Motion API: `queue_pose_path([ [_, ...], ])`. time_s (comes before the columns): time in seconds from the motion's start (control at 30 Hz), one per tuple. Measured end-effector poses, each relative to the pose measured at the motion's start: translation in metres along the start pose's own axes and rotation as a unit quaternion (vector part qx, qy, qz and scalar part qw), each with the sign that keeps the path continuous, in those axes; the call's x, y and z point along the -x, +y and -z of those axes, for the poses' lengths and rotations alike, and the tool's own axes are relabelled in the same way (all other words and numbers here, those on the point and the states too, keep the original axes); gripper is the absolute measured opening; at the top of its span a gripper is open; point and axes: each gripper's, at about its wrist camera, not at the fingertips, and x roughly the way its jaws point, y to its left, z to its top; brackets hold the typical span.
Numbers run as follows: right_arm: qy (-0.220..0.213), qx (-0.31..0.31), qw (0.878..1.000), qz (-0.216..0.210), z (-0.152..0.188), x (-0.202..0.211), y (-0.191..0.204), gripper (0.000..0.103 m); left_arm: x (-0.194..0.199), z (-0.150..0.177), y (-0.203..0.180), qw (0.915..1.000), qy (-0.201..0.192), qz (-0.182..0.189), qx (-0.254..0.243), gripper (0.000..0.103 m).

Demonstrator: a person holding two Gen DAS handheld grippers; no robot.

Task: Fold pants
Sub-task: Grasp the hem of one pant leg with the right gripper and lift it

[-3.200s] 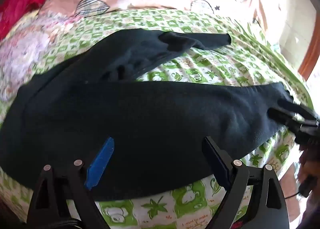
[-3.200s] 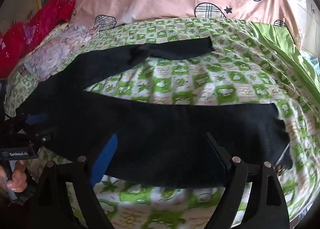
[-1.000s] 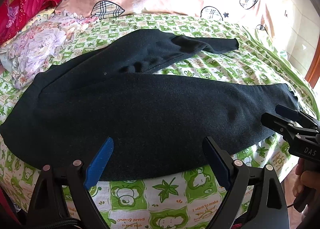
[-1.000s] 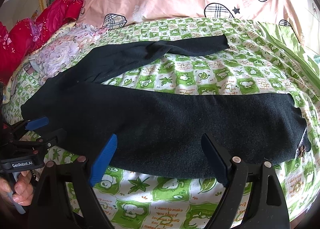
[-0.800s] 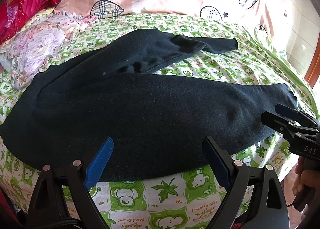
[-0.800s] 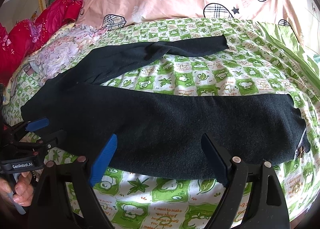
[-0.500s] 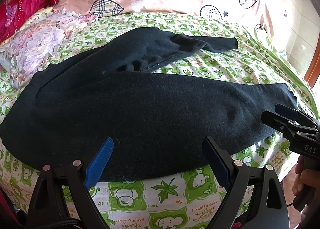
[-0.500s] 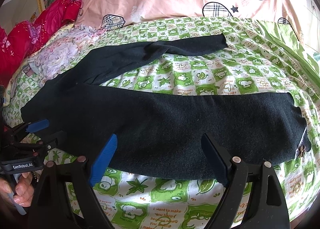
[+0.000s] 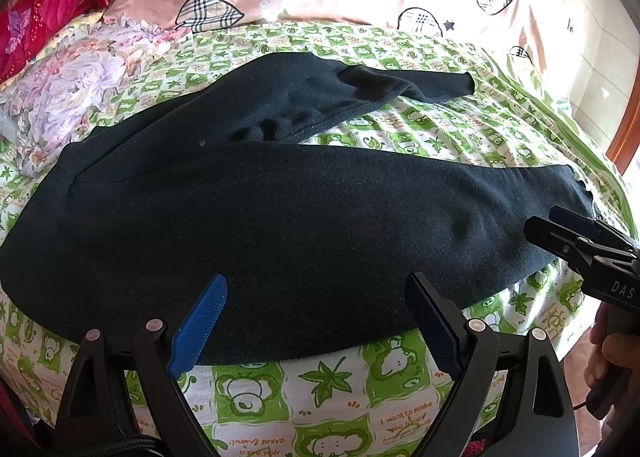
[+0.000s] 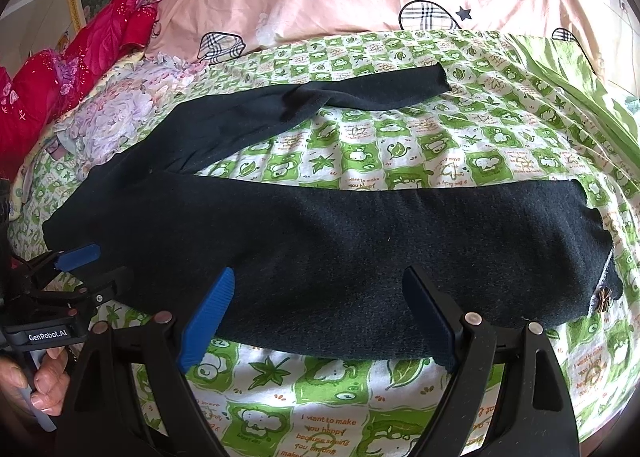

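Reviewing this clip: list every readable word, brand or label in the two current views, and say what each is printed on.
"GenRobot.AI": white lettering on the black body of the left gripper, seen in the right wrist view.
"DAS": white letters on the black body of the right gripper, seen in the left wrist view; cut off at the frame edge.
"I want to make you happy": orange script on the green-and-white checked bedsheet; its other lines are too small or upside down.

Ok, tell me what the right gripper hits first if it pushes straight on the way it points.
Probably the near leg of the dark pants: the open right gripper aims down at it, nothing between. Depth is hard to judge.
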Motion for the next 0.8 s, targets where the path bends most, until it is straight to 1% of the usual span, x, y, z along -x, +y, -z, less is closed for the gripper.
queue_pose_path([
  [0.2, -0.002, -0.004, 1.0, -0.007, -0.006, 0.0, -0.005, 0.086, 0.0, -0.009, -0.002, 1.0, -0.002, 0.002, -0.009, 0.091],
  [0.37, 0.004, -0.02, 1.0, -0.018, -0.014, -0.004, -0.016, 0.086, -0.003, -0.018, -0.001, 0.9999, 0.001, 0.008, -0.013, 0.091],
  [0.5, 0.007, -0.031, 0.999, -0.029, -0.026, -0.007, -0.028, 0.086, -0.006, -0.028, -0.002, 0.9997, 0.002, 0.01, -0.021, 0.091],
  [0.67, 0.014, -0.054, 0.997, -0.059, -0.056, -0.012, -0.05, 0.086, -0.012, -0.052, -0.001, 0.9994, 0.002, 0.016, -0.029, 0.091],
  [0.8, 0.009, -0.065, 0.996, -0.067, -0.09, -0.016, -0.068, 0.086, -0.018, -0.079, -0.003, 0.9992, -0.002, 0.015, -0.036, 0.091],
])
